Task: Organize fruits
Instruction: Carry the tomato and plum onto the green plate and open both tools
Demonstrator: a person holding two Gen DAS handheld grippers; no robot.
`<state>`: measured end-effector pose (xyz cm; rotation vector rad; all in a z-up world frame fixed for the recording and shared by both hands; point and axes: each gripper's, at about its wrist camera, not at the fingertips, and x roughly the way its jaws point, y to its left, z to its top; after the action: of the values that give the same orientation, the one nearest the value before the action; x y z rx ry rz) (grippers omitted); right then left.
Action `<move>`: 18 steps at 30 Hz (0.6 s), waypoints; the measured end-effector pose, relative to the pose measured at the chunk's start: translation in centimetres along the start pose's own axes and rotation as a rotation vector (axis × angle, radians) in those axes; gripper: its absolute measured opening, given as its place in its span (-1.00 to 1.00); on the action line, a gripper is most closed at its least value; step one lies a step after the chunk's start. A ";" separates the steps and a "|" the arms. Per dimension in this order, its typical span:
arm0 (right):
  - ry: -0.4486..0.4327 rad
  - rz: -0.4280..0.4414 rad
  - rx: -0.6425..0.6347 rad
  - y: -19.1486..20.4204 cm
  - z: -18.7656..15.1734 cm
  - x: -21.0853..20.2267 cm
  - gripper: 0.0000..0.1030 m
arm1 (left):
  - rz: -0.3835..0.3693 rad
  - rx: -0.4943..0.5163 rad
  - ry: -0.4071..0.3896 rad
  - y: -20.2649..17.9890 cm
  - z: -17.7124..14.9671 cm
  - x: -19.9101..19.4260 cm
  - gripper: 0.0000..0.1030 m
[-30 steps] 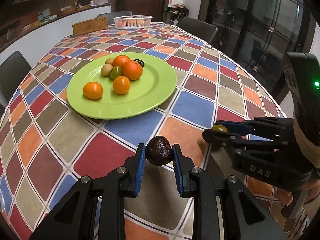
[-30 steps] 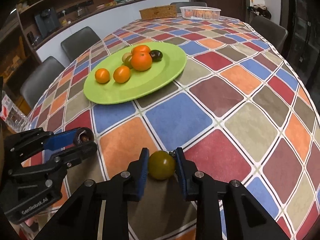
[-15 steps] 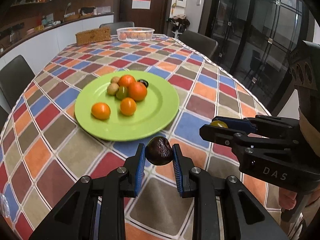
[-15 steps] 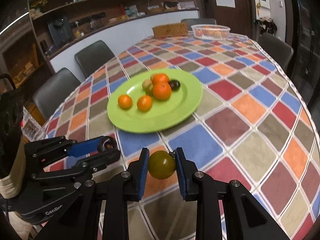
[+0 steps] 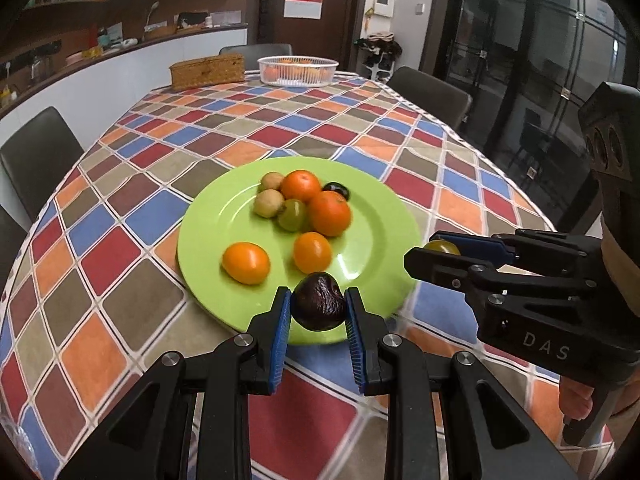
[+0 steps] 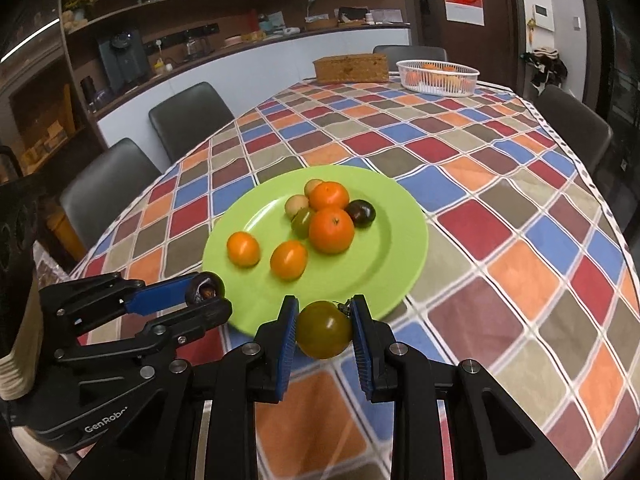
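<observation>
My left gripper (image 5: 319, 308) is shut on a dark wrinkled fruit (image 5: 319, 306) and holds it above the near rim of the green plate (image 5: 372, 236). My right gripper (image 6: 324, 330) is shut on a green tomato (image 6: 324, 334), held in the air just short of the plate's (image 6: 396, 248) near edge. The plate holds several oranges, kiwis, a green tomato and a dark fruit. The right gripper (image 5: 434, 254) shows at the right of the left wrist view. The left gripper (image 6: 208, 294) shows at the left of the right wrist view.
A white basket (image 5: 297, 70) with oranges and a woven box (image 5: 207, 71) stand at the table's far end. Dark chairs (image 6: 190, 120) stand around the checkered table. The table's edge runs close on the right, near glass doors.
Both grippers have risen and moved forward towards the green plate, each still holding its fruit. The plate now lies directly under and ahead of the fingertips.
</observation>
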<state>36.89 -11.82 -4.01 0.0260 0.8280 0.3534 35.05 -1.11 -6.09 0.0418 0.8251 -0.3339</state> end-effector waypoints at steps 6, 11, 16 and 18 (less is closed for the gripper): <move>0.015 -0.005 -0.007 -0.3 1.1 2.5 -0.47 | 0.010 -0.018 0.015 1.2 0.4 1.6 -0.47; 0.016 -0.018 0.012 -0.7 1.4 3.3 -0.43 | 0.043 -0.028 -0.002 1.5 0.3 1.1 -0.24; 0.003 -0.041 0.021 -0.7 0.9 2.1 -0.39 | 0.071 -0.026 -0.024 1.1 0.0 -0.6 -0.23; -0.011 -0.053 0.021 -0.6 0.5 1.1 -0.28 | 0.087 -0.020 -0.037 0.7 -0.1 -1.6 -0.22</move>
<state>38.16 -11.92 -4.55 0.0254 0.8196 0.2950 34.24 0.02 -5.06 0.0526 0.7872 -0.2437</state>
